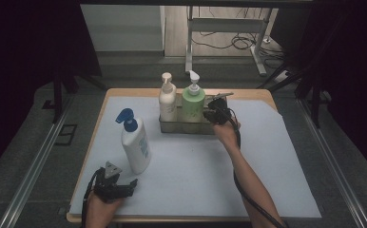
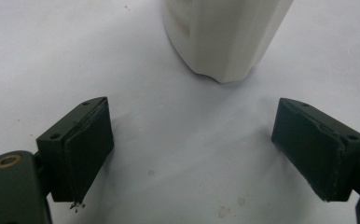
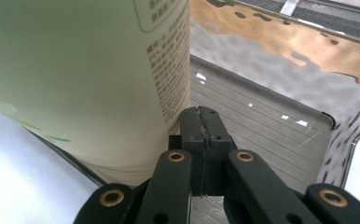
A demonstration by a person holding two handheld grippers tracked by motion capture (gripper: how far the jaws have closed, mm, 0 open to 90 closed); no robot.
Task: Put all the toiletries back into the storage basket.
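Waiting at the counter's near edge, my left hand-held gripper has its jaws spread, empty, just this side of the blue-pump lotion bottle, which stands left of the metal tray. In the tray, the green bottle stands beside the white one. My right hand-held gripper is pressed together on nothing, touching the green bottle's right side; I judge nudging it snug comes next, then fetching the blue-pump bottle.

Free slot in tray beside green bottle
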